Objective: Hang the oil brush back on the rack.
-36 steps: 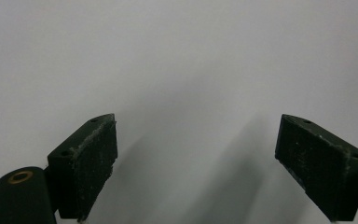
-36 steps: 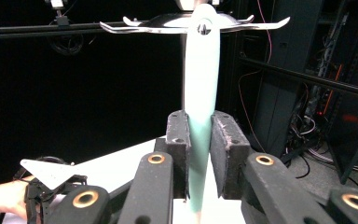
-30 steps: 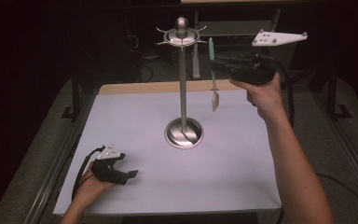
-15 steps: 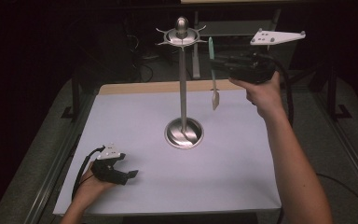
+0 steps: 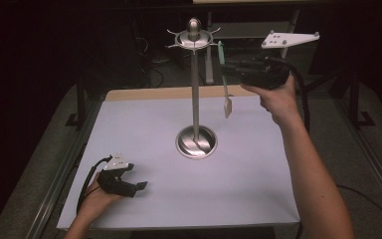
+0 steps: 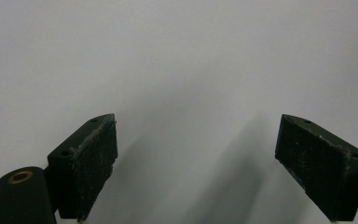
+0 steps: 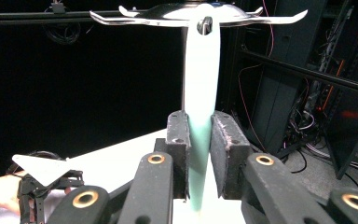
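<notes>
The spatula (image 5: 223,79) is hanging upright, its long axis running vertically, handle up at a hook of the stand (image 5: 195,94) and blade pointing down toward the desk (image 5: 258,189). It is showing a pale mint-green handle (image 7: 200,93) and a small light blade. The right claw (image 7: 200,158) is clenching the handle from the side. The stand's steel post is rising just beside the spatula. The left claw (image 5: 129,185) is sitting released on the white desk, well apart, gripping nothing.
</notes>
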